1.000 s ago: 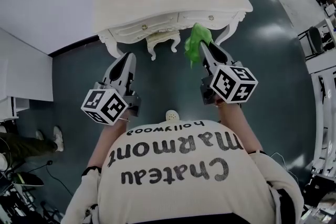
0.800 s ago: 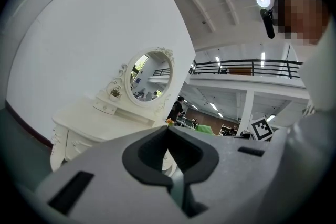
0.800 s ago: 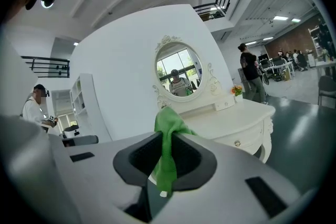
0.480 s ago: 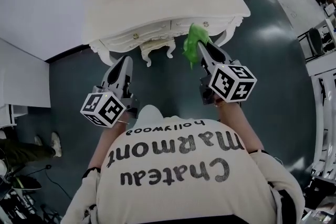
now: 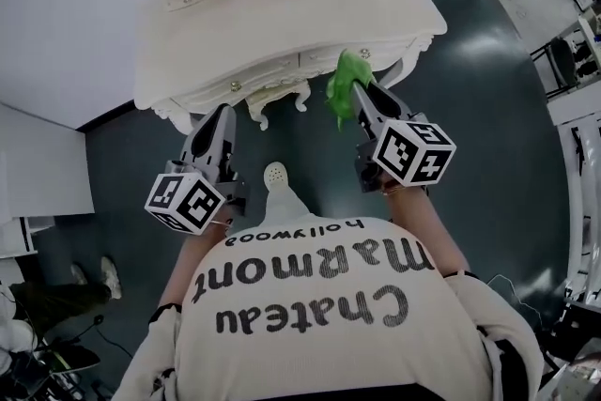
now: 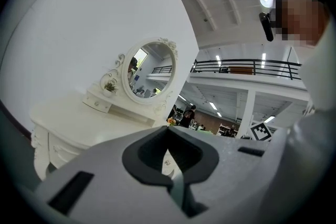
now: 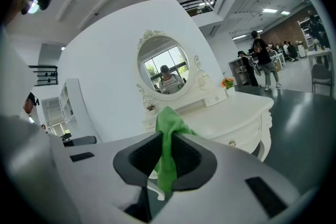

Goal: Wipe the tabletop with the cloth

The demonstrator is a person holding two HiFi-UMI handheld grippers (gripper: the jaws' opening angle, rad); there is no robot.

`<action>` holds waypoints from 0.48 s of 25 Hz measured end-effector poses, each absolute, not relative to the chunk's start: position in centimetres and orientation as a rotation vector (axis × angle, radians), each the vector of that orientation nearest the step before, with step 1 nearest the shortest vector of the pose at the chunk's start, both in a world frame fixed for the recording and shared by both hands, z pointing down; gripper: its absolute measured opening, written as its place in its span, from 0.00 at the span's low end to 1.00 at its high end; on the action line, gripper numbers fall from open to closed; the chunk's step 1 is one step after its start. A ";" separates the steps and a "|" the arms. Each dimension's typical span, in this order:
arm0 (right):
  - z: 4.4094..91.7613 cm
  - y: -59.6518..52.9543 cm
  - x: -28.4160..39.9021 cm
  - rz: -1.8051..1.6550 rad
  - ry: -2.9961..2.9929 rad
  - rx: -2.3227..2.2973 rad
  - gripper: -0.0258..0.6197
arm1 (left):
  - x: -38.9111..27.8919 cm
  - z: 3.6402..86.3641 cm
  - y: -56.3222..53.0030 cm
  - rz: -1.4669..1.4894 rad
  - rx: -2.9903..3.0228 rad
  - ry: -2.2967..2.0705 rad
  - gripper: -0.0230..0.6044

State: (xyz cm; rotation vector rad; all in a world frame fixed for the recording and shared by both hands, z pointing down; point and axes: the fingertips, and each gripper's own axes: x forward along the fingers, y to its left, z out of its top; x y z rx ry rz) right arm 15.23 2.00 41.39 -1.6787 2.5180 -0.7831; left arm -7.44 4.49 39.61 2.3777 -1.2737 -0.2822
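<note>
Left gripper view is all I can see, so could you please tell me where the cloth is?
Observer: The green cloth is pinched between the shut jaws of the right gripper. The right gripper view shows it plainly.
Operator: Thank you. Is it on the tabletop yet?
Observer: No. In the head view it hangs in the air by the front edge of the dressing table, not lying on the top.
Operator: And where is my left gripper relative to the table?
Observer: The head view shows the left gripper over the floor, short of the table's front, with its jaws shut on nothing.
</note>
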 end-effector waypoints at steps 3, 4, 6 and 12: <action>41.6 -0.7 14.8 -0.811 2.508 -1.693 0.15 | -8.2 39.5 1.7 -0.290 2.365 -1.265 0.05; 41.6 -1.6 14.6 -0.815 2.506 -1.695 0.15 | -8.5 39.5 0.7 -0.293 2.353 -1.263 0.05; 41.6 -3.4 14.1 -0.823 2.505 -1.697 0.15 | -9.2 39.9 -1.3 -0.302 2.320 -1.250 0.05; 40.7 -8.6 13.0 -0.801 2.490 -1.719 0.15 | -10.1 39.6 -7.2 -0.296 2.327 -1.212 0.05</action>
